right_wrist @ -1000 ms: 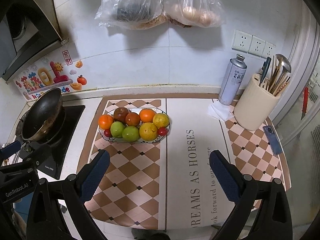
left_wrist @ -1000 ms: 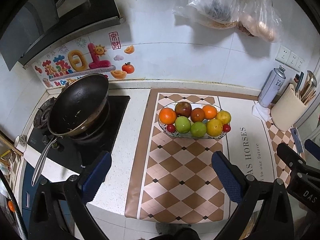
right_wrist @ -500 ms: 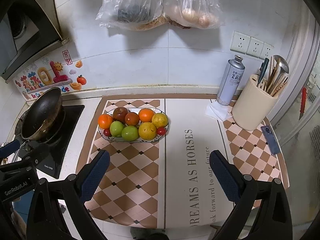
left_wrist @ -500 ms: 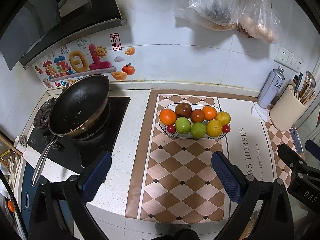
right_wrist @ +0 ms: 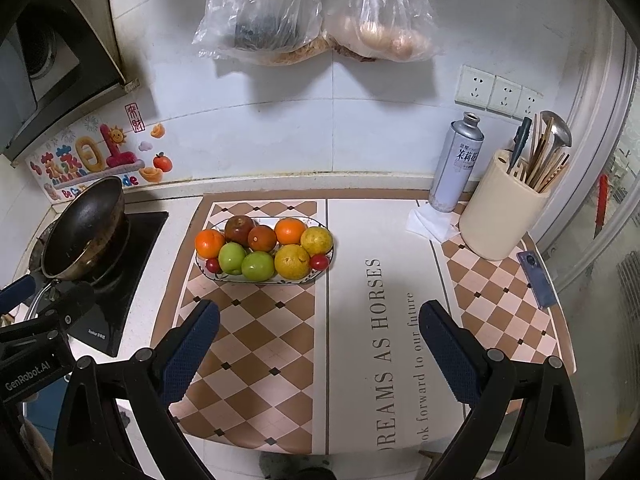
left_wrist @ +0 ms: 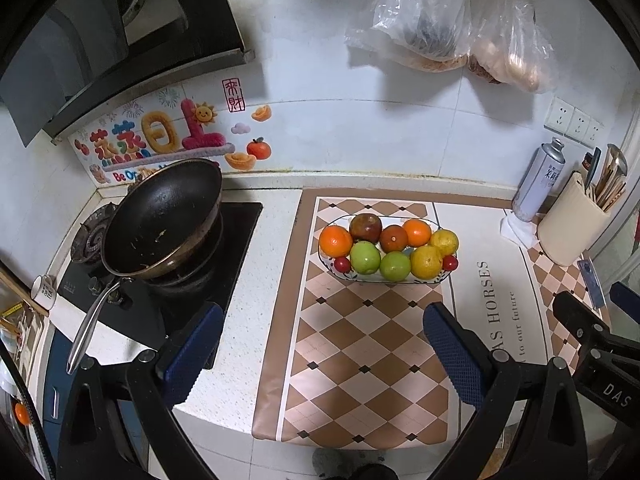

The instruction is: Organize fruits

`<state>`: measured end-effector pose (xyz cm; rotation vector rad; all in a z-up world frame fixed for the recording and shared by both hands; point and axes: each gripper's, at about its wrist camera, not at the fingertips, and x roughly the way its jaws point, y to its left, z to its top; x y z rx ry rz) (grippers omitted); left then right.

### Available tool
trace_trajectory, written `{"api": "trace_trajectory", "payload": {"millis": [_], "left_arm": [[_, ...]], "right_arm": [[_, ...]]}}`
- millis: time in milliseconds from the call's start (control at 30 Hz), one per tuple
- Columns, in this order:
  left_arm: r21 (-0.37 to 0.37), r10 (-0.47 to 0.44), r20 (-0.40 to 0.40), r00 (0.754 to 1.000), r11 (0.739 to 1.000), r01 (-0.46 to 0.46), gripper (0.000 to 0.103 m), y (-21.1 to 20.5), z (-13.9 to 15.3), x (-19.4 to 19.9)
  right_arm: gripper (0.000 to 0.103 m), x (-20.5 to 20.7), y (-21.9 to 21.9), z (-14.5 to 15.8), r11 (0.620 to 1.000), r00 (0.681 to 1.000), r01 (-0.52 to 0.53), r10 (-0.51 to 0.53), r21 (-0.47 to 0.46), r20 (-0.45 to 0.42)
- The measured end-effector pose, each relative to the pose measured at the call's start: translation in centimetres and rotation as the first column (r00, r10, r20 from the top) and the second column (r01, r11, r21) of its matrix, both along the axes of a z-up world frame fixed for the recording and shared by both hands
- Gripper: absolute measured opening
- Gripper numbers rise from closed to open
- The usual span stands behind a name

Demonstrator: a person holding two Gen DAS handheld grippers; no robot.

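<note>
An oval patterned plate (left_wrist: 434,225) (right_wrist: 320,226) on the checked mat holds oranges (left_wrist: 335,241), green apples (left_wrist: 365,257) (right_wrist: 258,266), yellow citrus (right_wrist: 292,261), a dark red apple (left_wrist: 365,227) and small red tomatoes (right_wrist: 319,261). My left gripper (left_wrist: 322,344) is open and empty, held back near the counter's front edge, well short of the plate. My right gripper (right_wrist: 320,340) is open and empty, also near the front edge. The right gripper also shows at the right edge of the left wrist view (left_wrist: 600,340).
A black wok (left_wrist: 160,216) sits on the stove at the left. A spray can (right_wrist: 458,164), a folded tissue (right_wrist: 430,222) and a cream utensil holder (right_wrist: 502,216) stand at the back right. A phone (right_wrist: 536,280) lies by the right edge. Plastic bags (right_wrist: 312,12) hang on the wall.
Both grippers have drawn back slightly from the counter. The fruit plate has not moved and both grippers stay open.
</note>
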<state>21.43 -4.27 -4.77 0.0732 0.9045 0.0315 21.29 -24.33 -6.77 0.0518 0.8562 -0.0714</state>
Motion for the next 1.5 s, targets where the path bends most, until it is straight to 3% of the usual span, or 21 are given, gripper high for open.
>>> {"api": "trace_trajectory", "payload": {"millis": [1500], "left_arm": [[-0.003,-0.005,0.023,1.000,1.000,0.005,0.102,-1.5,0.1,-1.8]], "right_arm": [[0.102,-1.7,-0.6,0.9,1.000,1.000,0.004,-0.004,0.004,0.016]]}}
